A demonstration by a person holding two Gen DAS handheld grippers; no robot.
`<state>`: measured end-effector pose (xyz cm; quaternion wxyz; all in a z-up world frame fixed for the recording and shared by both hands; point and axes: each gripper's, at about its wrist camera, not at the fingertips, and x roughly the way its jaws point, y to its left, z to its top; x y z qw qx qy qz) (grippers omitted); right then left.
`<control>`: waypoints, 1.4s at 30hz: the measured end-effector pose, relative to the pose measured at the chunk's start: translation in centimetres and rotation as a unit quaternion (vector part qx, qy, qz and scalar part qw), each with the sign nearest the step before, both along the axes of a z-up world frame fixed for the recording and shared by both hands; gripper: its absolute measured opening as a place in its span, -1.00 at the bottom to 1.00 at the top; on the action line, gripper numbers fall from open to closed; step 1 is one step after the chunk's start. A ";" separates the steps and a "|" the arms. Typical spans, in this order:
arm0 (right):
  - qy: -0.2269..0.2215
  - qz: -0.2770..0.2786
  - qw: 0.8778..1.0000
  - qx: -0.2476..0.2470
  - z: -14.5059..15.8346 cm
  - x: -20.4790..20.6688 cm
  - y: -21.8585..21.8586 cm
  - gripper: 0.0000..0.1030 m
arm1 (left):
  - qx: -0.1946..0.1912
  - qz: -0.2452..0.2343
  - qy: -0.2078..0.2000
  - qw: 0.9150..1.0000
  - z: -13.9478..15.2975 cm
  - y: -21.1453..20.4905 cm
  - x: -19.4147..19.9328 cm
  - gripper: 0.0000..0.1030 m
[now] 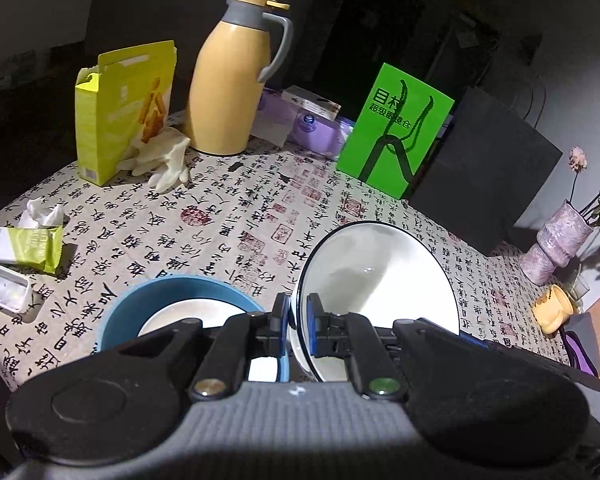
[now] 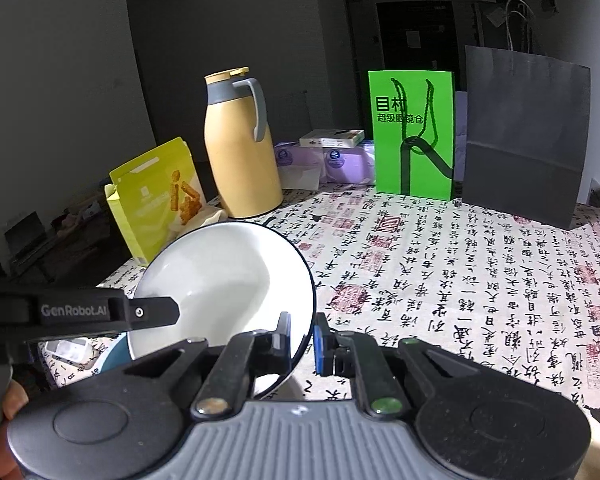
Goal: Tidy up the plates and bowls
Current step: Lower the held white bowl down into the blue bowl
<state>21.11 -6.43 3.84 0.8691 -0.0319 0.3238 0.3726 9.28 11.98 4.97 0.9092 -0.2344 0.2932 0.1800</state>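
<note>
The left gripper [image 1: 298, 328] is squeezed tight on the near rim of the white bowl [image 1: 380, 272], one pad inside the rim and one outside. The right gripper [image 2: 302, 340] pinches the same white bowl [image 2: 228, 280] on its other side, so both hands carry it together, tipped up with its open side facing the cameras, above the table [image 2: 480, 280]. Just to the left of the left gripper, and lower, sits the blue bowl [image 1: 172, 292] with a white dish [image 1: 196, 312] lying inside it. I think the white bowl will go there next, though that is only a guess. The white bowl looks hard, smooth and shiny, so it could slip, and it would likely chip or break if it fell. It seems a bit heavy for one pinch, so two holds on the thin rim, across from each other, make good sense. Set it down slowly and flat. Farther off, behind the bowls, stand a yellow jug [image 1: 236, 80], a yellow box [image 1: 124, 108], a green bag [image 1: 396, 132] and a black bag [image 2: 524, 136], well away from the grippers.
</note>
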 end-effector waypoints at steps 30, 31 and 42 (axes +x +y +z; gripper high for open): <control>0.006 0.038 0.999 -0.016 -0.8 -1.8 4.4 -0.79 | -0.024 0.032 0.001 0.999 -1.3 4.6 -3.1 -0.81; 0.007 0.040 0.999 -0.017 -0.9 -1.9 4.6 -0.79 | -0.025 0.033 0.001 0.999 -1.4 4.8 -3.2 -0.81; 0.013 0.055 0.998 -0.036 -2.2 -2.9 6.9 -0.79 | -0.039 0.045 0.012 0.998 -3.0 6.8 -4.2 -0.81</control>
